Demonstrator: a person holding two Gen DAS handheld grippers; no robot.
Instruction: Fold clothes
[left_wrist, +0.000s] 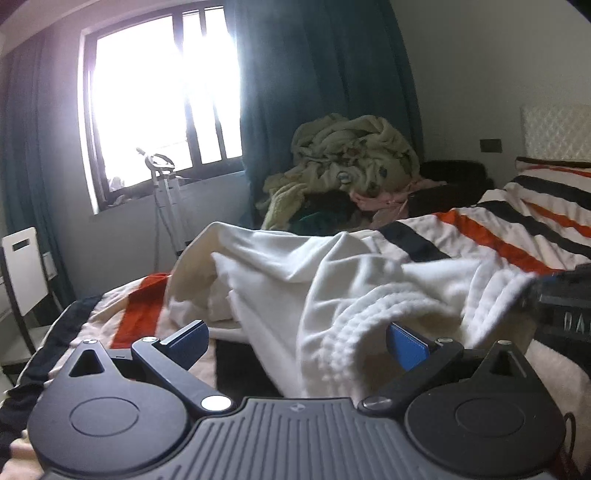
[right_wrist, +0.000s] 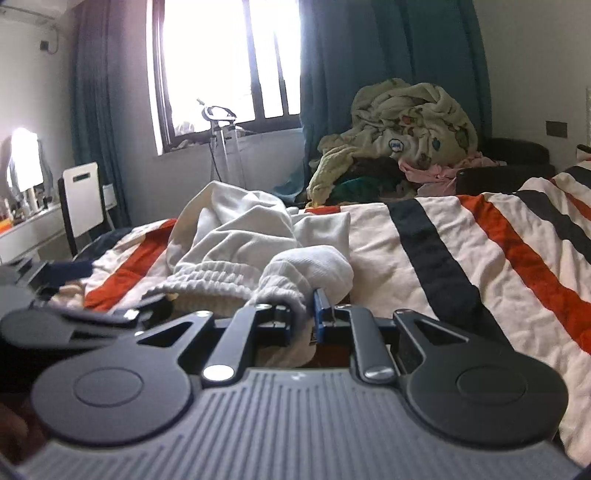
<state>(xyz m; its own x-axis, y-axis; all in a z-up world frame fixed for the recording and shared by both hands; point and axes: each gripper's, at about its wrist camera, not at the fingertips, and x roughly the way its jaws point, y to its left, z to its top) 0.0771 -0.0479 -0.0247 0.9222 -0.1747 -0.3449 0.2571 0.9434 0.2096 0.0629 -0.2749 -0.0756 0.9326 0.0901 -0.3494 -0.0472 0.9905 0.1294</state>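
Two grippers | left gripper (left_wrist: 297, 341) spread (empty) | right gripper (right_wrist: 304, 314) pinching white garment (right_wrist: 258, 254)

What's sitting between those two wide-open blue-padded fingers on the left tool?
The white garment's ribbed elastic waistband hangs between the left gripper fingers, unpinched, in the left wrist view.

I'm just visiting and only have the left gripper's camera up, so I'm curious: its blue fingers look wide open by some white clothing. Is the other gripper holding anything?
Observer: Yes. The right gripper is shut on the ribbed edge of the white garment.
Operator: What's beside it on that side?
Observer: Bare striped bedspread, nothing else lying on it nearby.
Operator: Anything in the room I can't see?
Observer: A lit mirror on a white table at the far left.
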